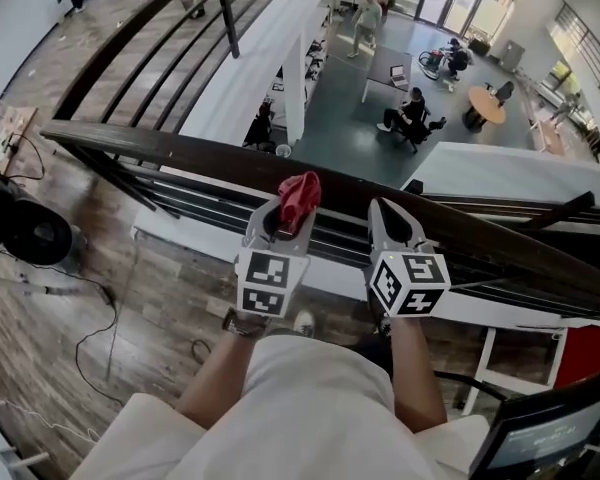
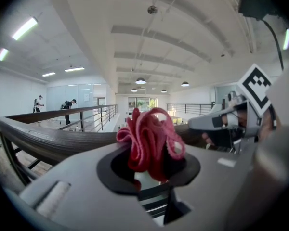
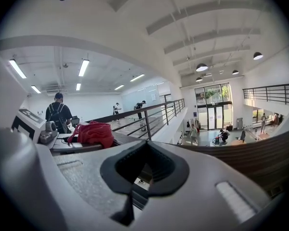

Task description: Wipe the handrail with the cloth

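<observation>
Left tool (image 1: pixel 283 220), jaws clamped on the bunched red cloth (image 1: pixel 300 196), poised at frame centre over the handrail (image 1: pixel 160 148); contact unclear. Right tool (image 1: pixel 388 218) closed, empty. Judged step: approach. Next, press the cloth down and sweep along the rail.

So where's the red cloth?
Head view, centre-left: the cloth is pinched in the left gripper jaws, at the dark handrail, beside the right gripper.
</observation>
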Tool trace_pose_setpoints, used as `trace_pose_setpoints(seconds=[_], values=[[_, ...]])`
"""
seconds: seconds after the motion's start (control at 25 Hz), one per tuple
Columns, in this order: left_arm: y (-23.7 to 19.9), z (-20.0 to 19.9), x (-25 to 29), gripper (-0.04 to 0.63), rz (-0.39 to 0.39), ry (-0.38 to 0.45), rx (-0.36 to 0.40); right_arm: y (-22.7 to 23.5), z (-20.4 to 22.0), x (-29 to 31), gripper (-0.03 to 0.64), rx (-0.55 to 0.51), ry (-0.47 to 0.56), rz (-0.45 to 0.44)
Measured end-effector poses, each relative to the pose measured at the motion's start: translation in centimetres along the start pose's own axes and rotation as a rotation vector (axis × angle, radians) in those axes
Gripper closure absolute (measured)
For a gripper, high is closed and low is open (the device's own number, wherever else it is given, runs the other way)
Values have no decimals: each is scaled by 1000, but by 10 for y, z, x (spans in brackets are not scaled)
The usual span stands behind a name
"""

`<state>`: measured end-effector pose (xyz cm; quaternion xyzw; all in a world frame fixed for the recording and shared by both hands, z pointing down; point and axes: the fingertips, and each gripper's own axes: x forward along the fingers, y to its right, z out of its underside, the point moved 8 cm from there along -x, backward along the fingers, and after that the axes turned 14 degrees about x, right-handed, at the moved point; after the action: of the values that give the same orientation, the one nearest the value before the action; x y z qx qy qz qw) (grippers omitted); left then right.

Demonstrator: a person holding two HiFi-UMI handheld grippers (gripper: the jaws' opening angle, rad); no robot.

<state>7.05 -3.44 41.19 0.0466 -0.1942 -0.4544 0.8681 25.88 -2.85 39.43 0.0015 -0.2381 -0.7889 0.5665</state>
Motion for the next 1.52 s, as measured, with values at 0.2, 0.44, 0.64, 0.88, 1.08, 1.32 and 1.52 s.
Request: trace_pose_setpoints(seconds=[0.2,0.44,0.64,0.88,1.08,1.32,1.52], values=[[-2,7,2,466,-31,14,14,-2,4,7,614,-9,13,-19],[0,12,0,466,-58,36,23,-1,5,6,614,3,12,-35],[3,11,-4,466,-57,43,15,-3,4,-2,614,0,13,-14],[9,15,-7,466,-46,40,-1,-3,4,-8,614,-10,-11,-2],[16,19,-4,467,-37,38,-15,3,5,-14,614,-12,-21,8],[17,23,-1,466,-28,28,-19,8,9,-16,614,-4,-26,19],[24,21,3,468,-9,23,-16,13,9,-21,614,5,-18,26]])
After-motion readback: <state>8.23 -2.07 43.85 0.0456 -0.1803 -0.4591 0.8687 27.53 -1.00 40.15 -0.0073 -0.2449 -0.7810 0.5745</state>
